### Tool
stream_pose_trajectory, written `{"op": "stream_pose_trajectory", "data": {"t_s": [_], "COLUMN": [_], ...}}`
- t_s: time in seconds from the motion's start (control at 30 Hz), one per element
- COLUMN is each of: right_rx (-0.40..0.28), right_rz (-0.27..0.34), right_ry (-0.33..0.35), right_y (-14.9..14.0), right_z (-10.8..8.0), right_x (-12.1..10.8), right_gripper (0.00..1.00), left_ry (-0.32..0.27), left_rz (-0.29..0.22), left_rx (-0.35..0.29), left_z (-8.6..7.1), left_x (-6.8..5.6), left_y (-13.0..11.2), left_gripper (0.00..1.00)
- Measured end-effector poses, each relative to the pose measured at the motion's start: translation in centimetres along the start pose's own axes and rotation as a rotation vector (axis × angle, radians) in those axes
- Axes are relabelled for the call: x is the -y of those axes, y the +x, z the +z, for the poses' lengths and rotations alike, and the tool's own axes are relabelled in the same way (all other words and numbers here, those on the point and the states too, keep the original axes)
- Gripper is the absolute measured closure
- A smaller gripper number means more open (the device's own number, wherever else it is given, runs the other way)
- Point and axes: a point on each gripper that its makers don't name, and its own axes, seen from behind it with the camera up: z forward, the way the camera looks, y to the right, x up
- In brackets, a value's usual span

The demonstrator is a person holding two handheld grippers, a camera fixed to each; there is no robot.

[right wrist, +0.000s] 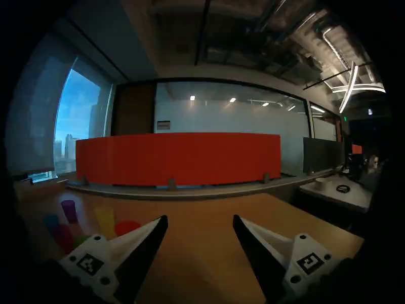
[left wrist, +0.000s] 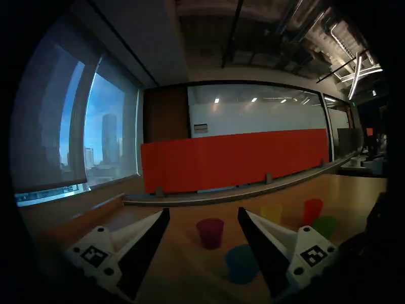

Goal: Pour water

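Observation:
Several coloured plastic cups stand on a wooden table (left wrist: pixel 192 273). In the left gripper view a purple cup (left wrist: pixel 210 233) stands just beyond my left gripper (left wrist: pixel 202 212), which is open and holds nothing. A blue cup (left wrist: pixel 241 263) sits nearer, by the right finger. A yellow cup (left wrist: pixel 272 213), a red cup (left wrist: pixel 312 210) and a green cup (left wrist: pixel 325 226) stand farther right. In the right gripper view my right gripper (right wrist: pixel 200 219) is open and empty over bare tabletop. The cups cluster at its far left: purple cup (right wrist: pixel 69 210), blue cup (right wrist: pixel 50 222), yellow cup (right wrist: pixel 105 220), red cup (right wrist: pixel 126 227).
A red partition screen (left wrist: pixel 233 159) (right wrist: pixel 177 158) runs along the table's far edge. Windows (left wrist: pixel 104 137) lie to the left. A second desk (right wrist: pixel 336 195) with small items stands at the right, past the table's edge.

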Motion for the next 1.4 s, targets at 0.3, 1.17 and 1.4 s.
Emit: {"op": "stream_pose_trajectory", "data": {"t_s": [0.3, 1.17, 1.4], "right_rx": [0.027, 0.042, 0.044], "right_rz": [-0.004, -0.034, -0.032], "right_ry": [-0.017, -0.026, -0.027], "right_y": [-0.5, -0.1, -0.1], "right_z": [0.1, 0.1, 0.2], "right_x": [-0.3, 0.1, 0.2], "right_gripper": [0.01, 0.01, 0.01], "left_ry": [-0.004, 0.023, 0.024], "left_rz": [-0.017, -0.085, -0.089], "left_rx": [0.018, 0.027, 0.038], "left_z": [-0.1, 0.7, 0.8], "left_x": [-0.9, 1.2, 1.3], "left_y": [-2.8, -6.2, -6.6], "left_gripper": [0.00, 0.00, 0.00]}}
